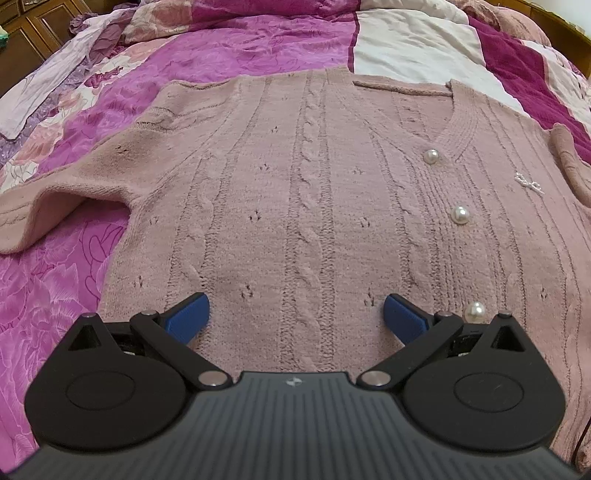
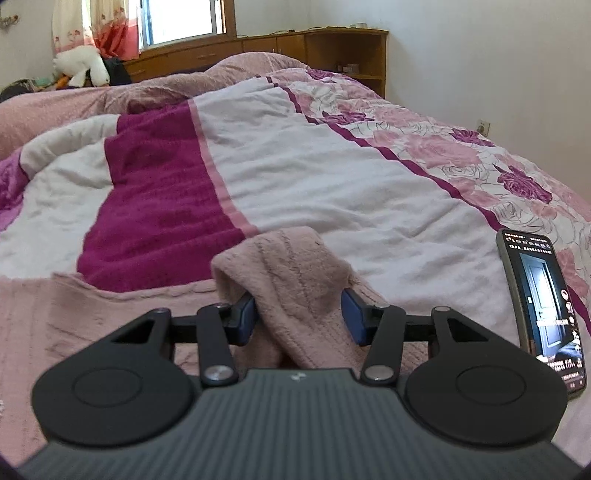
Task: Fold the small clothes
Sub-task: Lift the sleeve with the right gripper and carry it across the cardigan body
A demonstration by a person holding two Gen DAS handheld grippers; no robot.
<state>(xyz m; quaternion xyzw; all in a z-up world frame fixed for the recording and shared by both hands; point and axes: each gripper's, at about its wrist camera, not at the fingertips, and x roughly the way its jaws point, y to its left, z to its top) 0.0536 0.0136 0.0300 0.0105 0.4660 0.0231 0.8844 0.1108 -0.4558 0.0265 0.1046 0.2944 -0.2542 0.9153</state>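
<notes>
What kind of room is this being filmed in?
Most likely a home bedroom. A pink knitted cardigan lies on a bed with a floral quilt, a wooden headboard cabinet stands behind it, and a white plush toy sits near the curtained window.

Location: a home bedroom. Indicators: a wide bed [image 2: 332,177] covered with a floral pink and magenta quilt [image 2: 461,155]; wooden cabinets [image 2: 258,46] along the wall behind the bed; a curtained window [image 2: 181,18]; a white plush toy [image 2: 83,62] near the bed's far left corner.
</notes>
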